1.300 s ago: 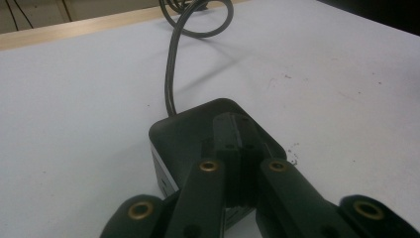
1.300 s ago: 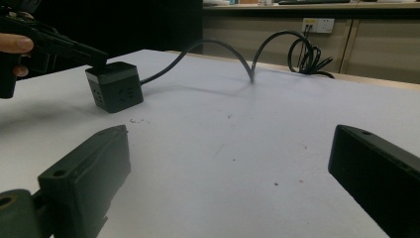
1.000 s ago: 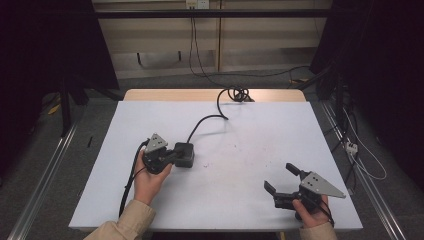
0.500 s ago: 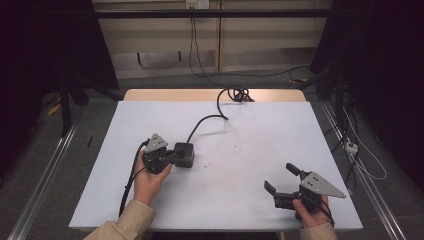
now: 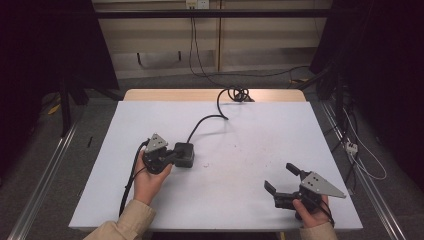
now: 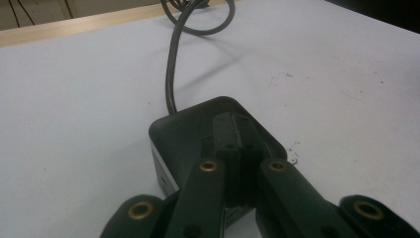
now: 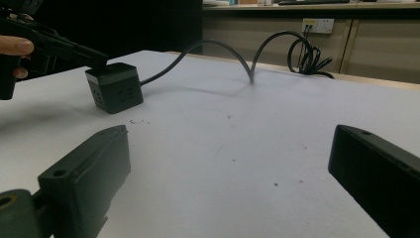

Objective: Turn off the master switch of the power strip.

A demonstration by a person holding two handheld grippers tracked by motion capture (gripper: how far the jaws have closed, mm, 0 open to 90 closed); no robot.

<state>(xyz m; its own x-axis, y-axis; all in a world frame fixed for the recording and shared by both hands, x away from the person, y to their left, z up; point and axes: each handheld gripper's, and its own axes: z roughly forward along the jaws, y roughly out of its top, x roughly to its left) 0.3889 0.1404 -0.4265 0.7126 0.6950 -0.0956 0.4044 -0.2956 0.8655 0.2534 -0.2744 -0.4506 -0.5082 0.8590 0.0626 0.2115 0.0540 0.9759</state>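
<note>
A matte black cube-shaped power adapter [image 5: 183, 154] with rounded corners sits left of centre on the smooth white table [image 5: 250, 140], its thick dark cable [image 5: 210, 120] looping toward the far edge. The left gripper [image 5: 170, 156] rests its jaws, pressed together, apparently on the cube's top. The right gripper [image 5: 281, 179] hovers well apart, jaws wide.

Table [image 5: 240, 145]: cube-shaped power block [image 5: 183, 154] left of centre, resting on the tabletop. Its cable [image 5: 207, 121] runs from the block's far side toward the far edge, ending in a coil [image 5: 239, 93] there. Left gripper [image 5: 167, 159] just left of the block, tips over its top, jaws together. Right gripper [image 5: 281, 181] near the front right corner, well apart from the block, jaws spread over bare table.
</note>
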